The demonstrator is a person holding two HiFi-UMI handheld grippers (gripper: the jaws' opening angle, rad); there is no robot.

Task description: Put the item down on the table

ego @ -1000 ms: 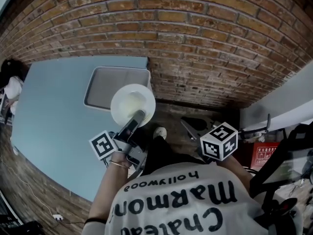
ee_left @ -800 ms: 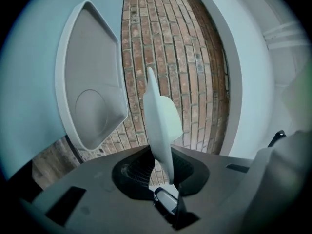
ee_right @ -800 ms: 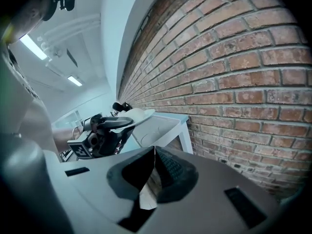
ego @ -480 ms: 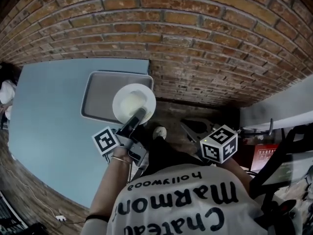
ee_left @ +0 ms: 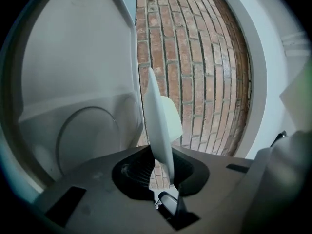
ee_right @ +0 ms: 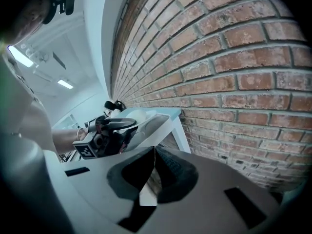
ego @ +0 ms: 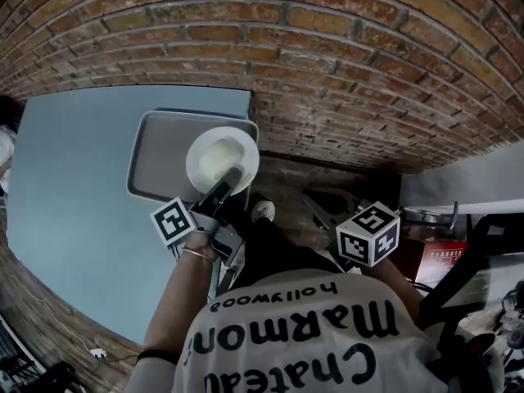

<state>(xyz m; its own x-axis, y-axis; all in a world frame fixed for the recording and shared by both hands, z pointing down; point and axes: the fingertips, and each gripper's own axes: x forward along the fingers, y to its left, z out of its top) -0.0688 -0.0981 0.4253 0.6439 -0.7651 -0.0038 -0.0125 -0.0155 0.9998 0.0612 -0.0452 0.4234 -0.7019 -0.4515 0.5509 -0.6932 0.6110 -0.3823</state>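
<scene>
A white bowl [ego: 221, 158] hangs above the right end of a grey tray [ego: 160, 158] that rests on the light-blue table [ego: 74, 178]. My left gripper [ego: 228, 183] is shut on the bowl's near rim. In the left gripper view the bowl [ee_left: 161, 123] shows edge-on, clamped at its rim in the left gripper [ee_left: 165, 172], with the tray [ee_left: 73, 82] to its left. My right gripper [ego: 368, 234] is held off the table near the brick wall. In its own view the right gripper [ee_right: 153, 152] has its jaws pressed together with nothing between them.
A brick wall [ego: 344, 64] runs behind the table and the tray sits at the table's far right corner. The person's white printed shirt [ego: 311, 342] fills the bottom. Red and black equipment [ego: 446, 260] stands at the right. The left gripper [ee_right: 105, 135] shows from the right gripper view.
The left gripper and bowl now sit further over the tray than a second ago. The right gripper has hardly moved.
</scene>
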